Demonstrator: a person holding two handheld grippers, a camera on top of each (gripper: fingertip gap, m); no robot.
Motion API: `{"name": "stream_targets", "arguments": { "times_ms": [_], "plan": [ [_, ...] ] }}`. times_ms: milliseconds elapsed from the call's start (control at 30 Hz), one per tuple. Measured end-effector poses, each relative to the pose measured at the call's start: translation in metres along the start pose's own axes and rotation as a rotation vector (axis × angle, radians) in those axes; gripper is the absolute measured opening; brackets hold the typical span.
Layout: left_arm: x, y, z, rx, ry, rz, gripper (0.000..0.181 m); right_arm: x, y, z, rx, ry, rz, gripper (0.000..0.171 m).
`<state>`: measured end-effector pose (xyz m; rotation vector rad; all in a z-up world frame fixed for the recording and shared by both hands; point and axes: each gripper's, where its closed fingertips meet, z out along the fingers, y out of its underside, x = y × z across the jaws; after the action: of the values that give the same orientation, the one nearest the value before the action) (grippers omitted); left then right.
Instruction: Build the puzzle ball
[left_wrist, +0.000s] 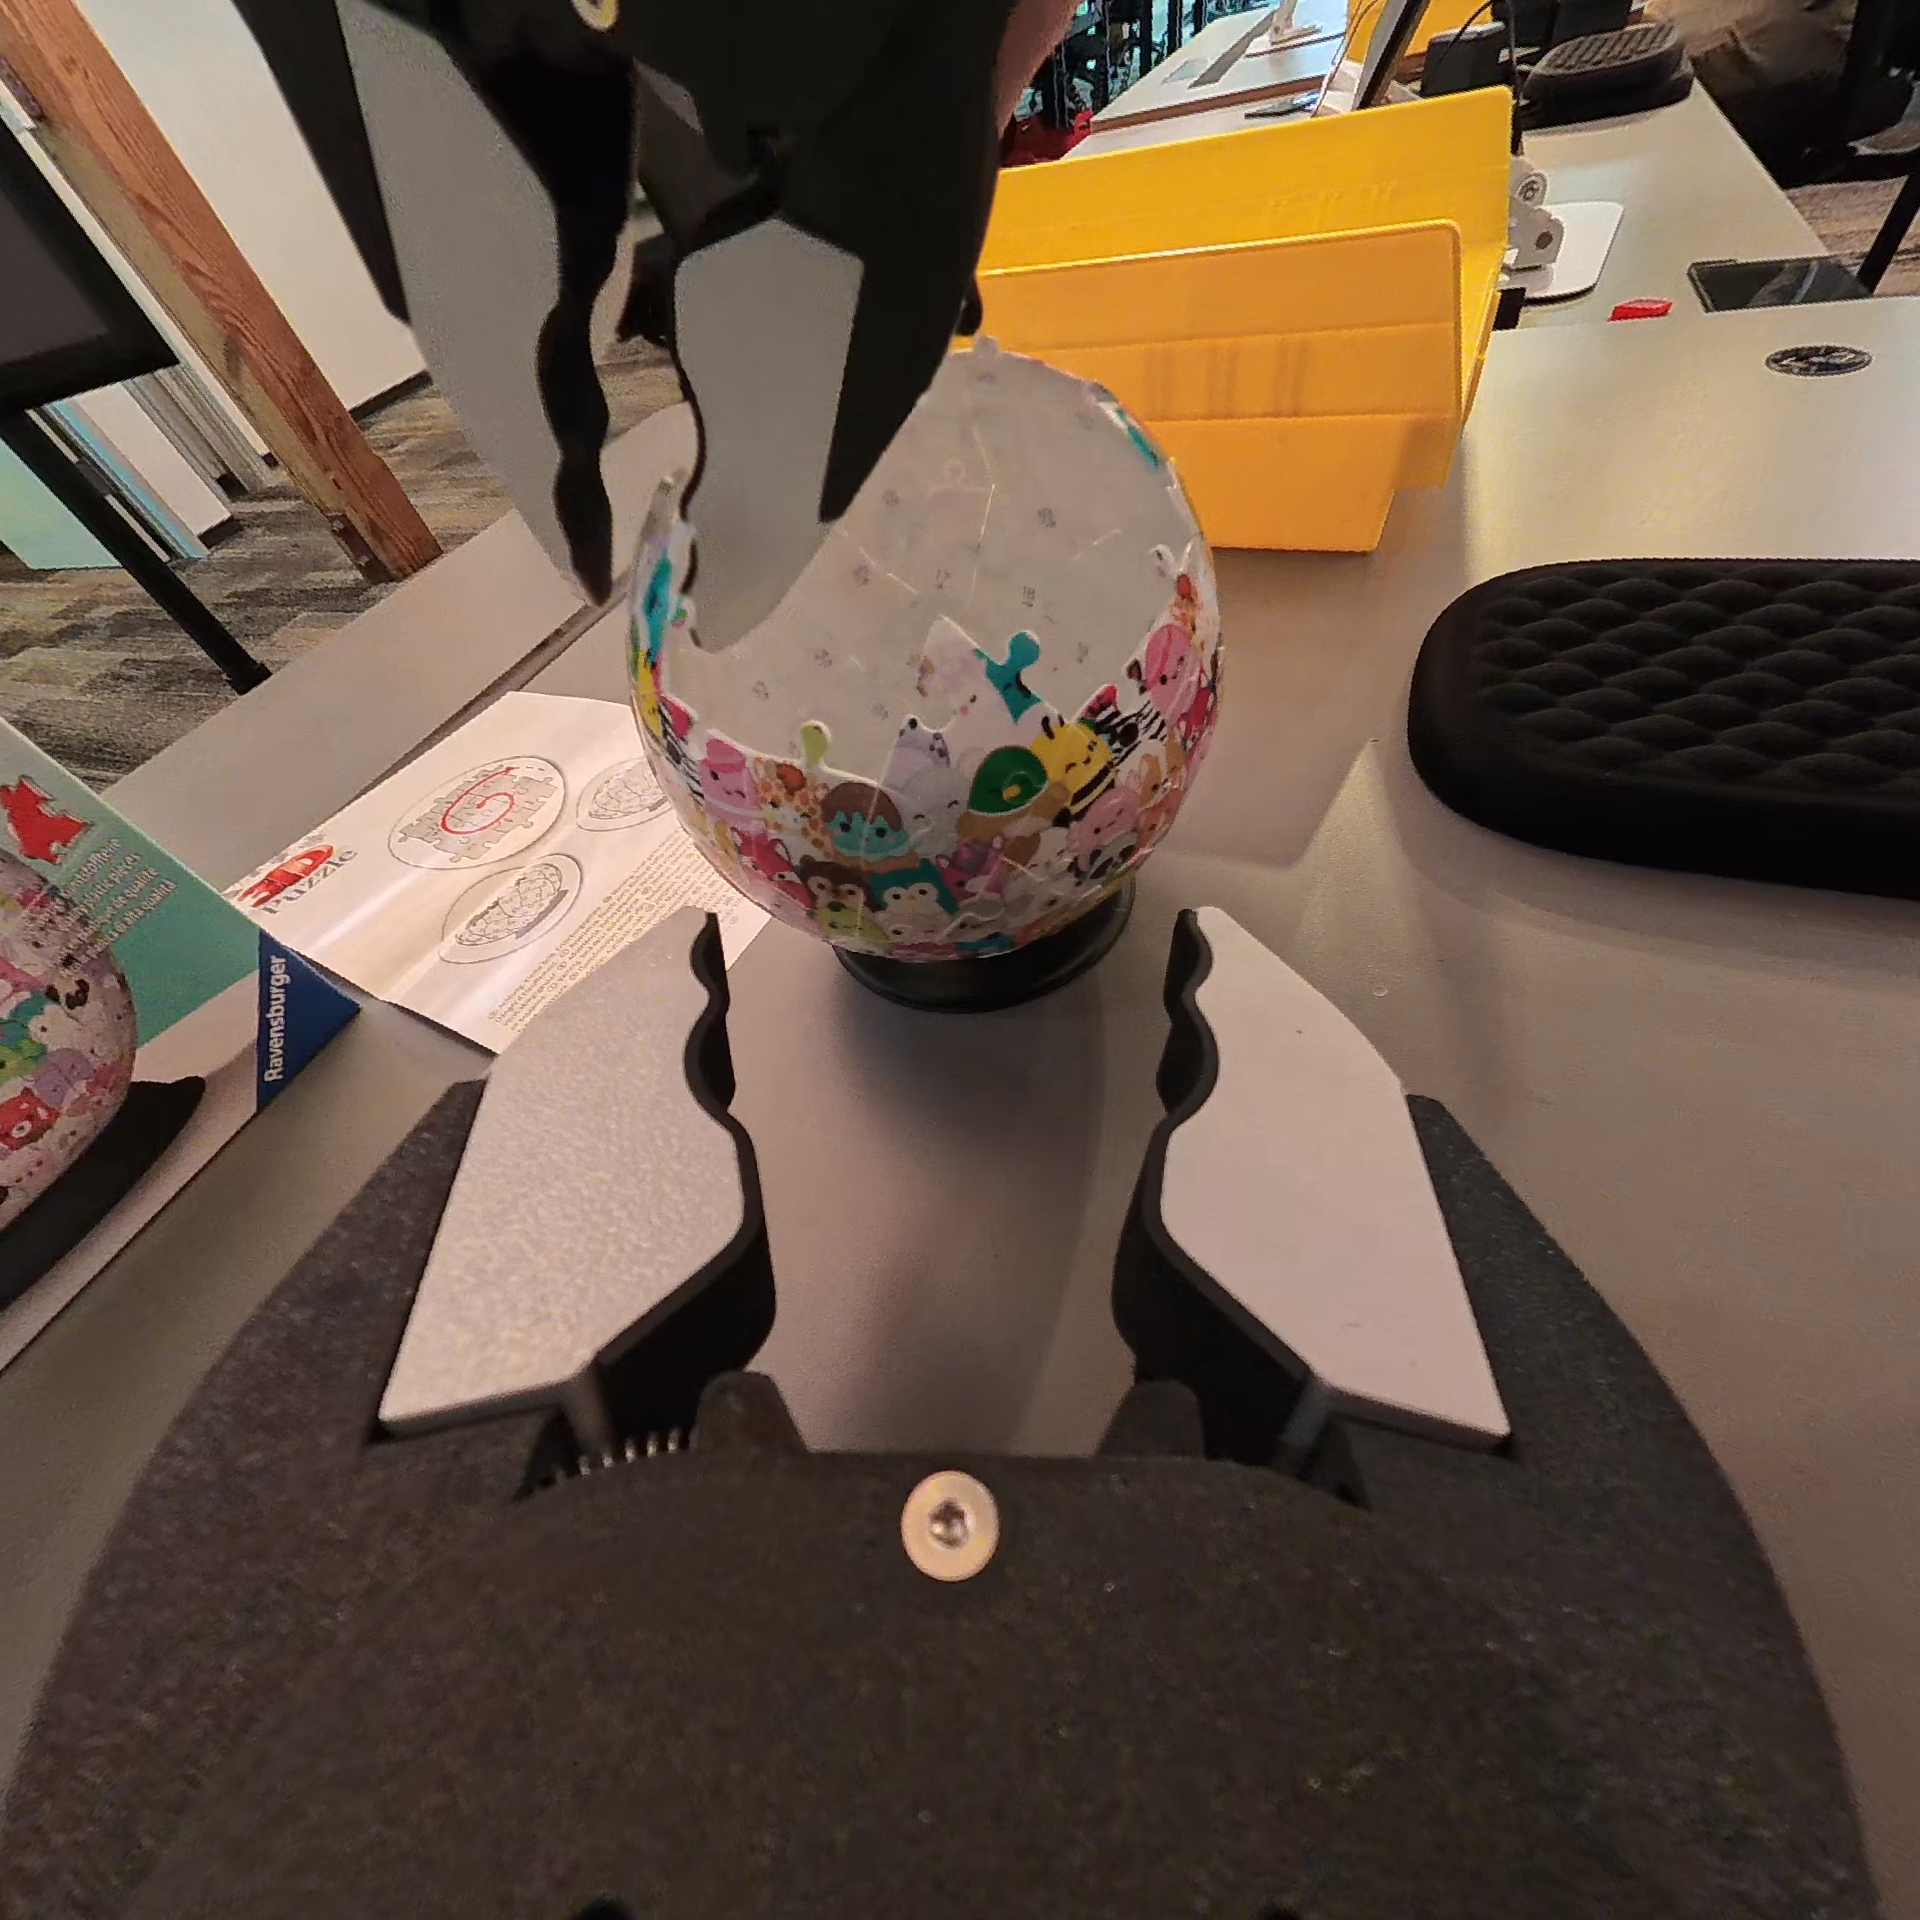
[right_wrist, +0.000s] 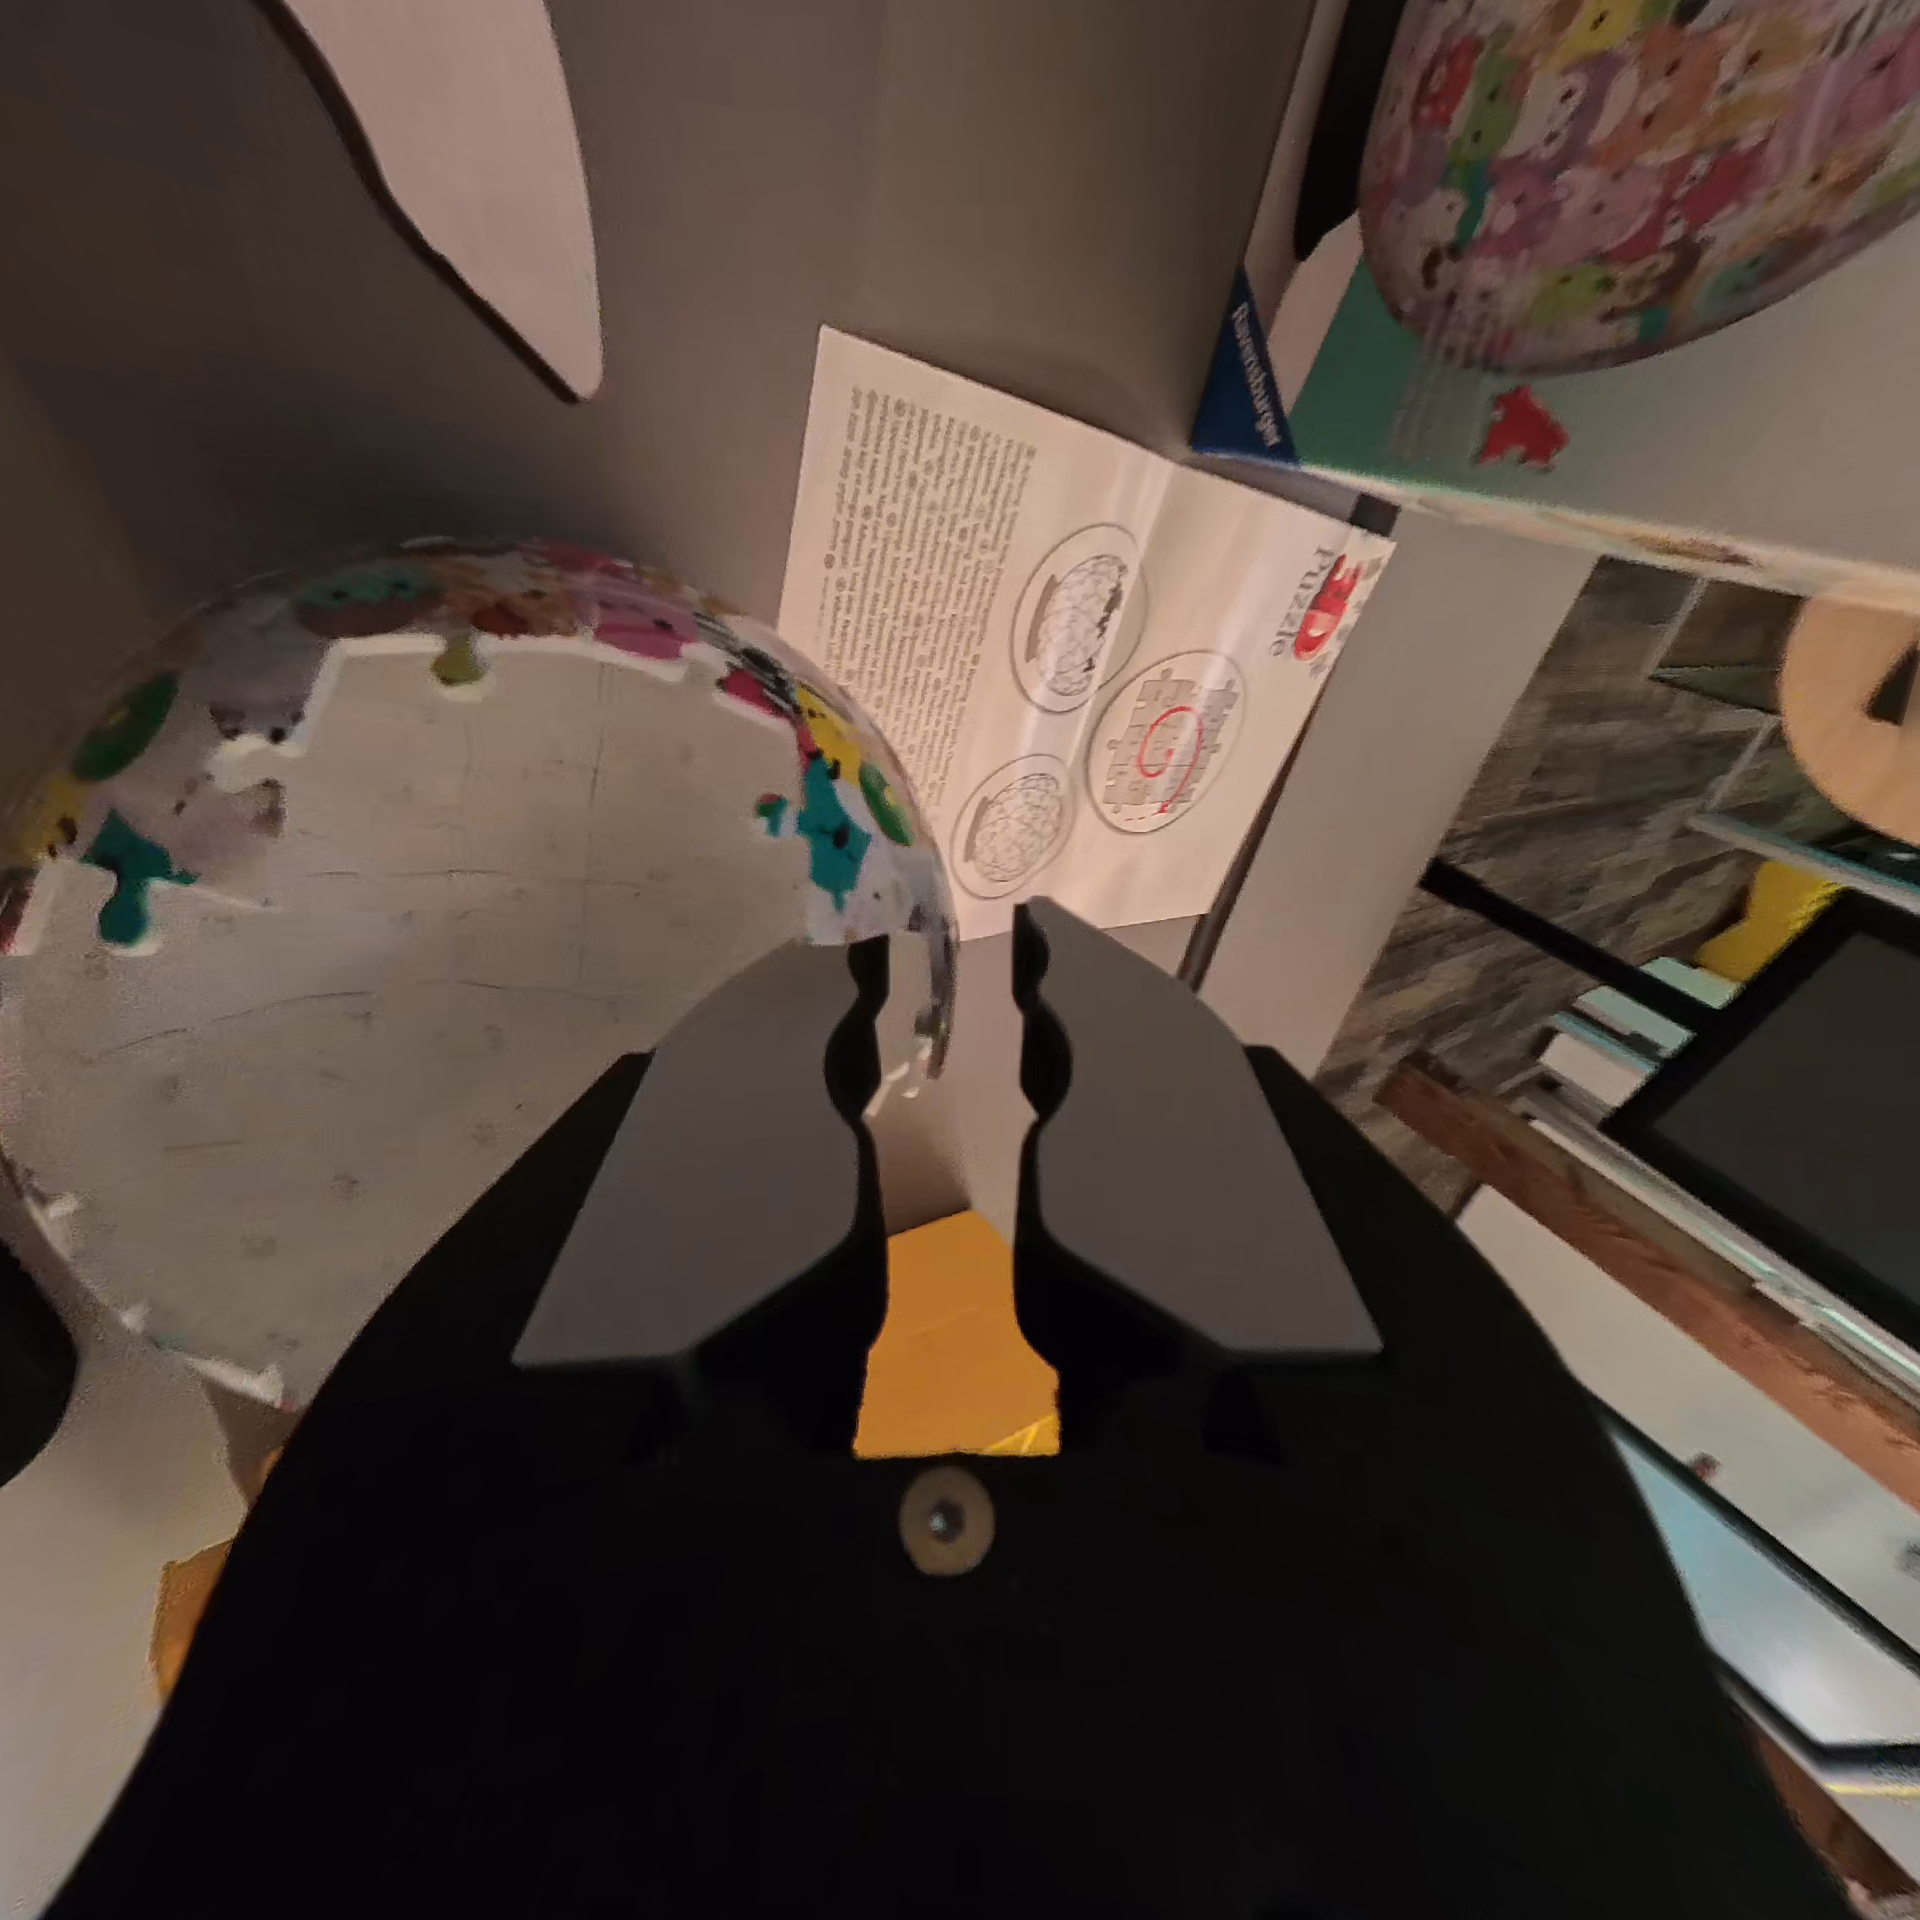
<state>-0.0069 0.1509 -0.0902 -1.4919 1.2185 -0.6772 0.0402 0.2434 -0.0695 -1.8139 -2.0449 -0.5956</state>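
The puzzle ball sat half built on its black stand on the grey table, the upper shell missing and its jagged rim exposed. The right gripper hung at that rim with its jaws parted by a narrow gap; one finger lay inside the shell and one outside, straddling the wall. Whether it pinched the rim or a loose piece I could not tell — no separate piece showed between the pads. The left gripper waited near the stand, jaws wide apart and empty.

The risk, as I judged it, was sideways force: a push or twist at the thin rim could pop seated pieces loose or tip the ball off its stand — nothing braced it. The instruction sheet and puzzle box lay to the left.
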Motion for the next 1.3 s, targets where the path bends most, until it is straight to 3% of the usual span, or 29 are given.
{"name": "stream_targets", "arguments": {
  "times_ms": [167,567,600,667,700,833,1000,1300],
  "plan": [
    [0.001,0.0,0.0,-0.003,-0.001,0.009,0.081,0.0,-0.001,-0.002,-0.03,0.011,-0.026,0.005],
    [0.0,0.0,0.0,-0.001,-0.002,0.006,0.081,-0.002,0.0,-0.003,-0.022,-0.014,-0.014,0.005],
    [0.0,0.0,0.0,-0.001,-0.002,0.005,0.081,-0.002,0.001,-0.003,-0.021,-0.027,0.003,0.006],
    [0.0,0.0,0.0,0.001,-0.001,0.001,0.081,0.003,0.005,-0.005,-0.033,-0.029,0.05,0.03],
    [0.0,0.0,0.0,0.001,-0.001,-0.001,0.081,0.003,0.01,-0.006,-0.047,-0.052,0.072,0.033],
    [0.0,0.0,0.0,-0.002,0.0,0.004,0.081,0.0,0.012,-0.006,-0.007,-0.133,0.136,0.033],
    [0.0,0.0,0.0,0.0,0.0,0.001,0.081,-0.005,0.019,0.009,-0.082,-0.146,0.107,0.032],
    [0.0,0.0,0.0,0.002,0.002,-0.003,0.081,-0.009,0.02,0.021,-0.124,-0.149,0.08,0.009]
  ]
}}
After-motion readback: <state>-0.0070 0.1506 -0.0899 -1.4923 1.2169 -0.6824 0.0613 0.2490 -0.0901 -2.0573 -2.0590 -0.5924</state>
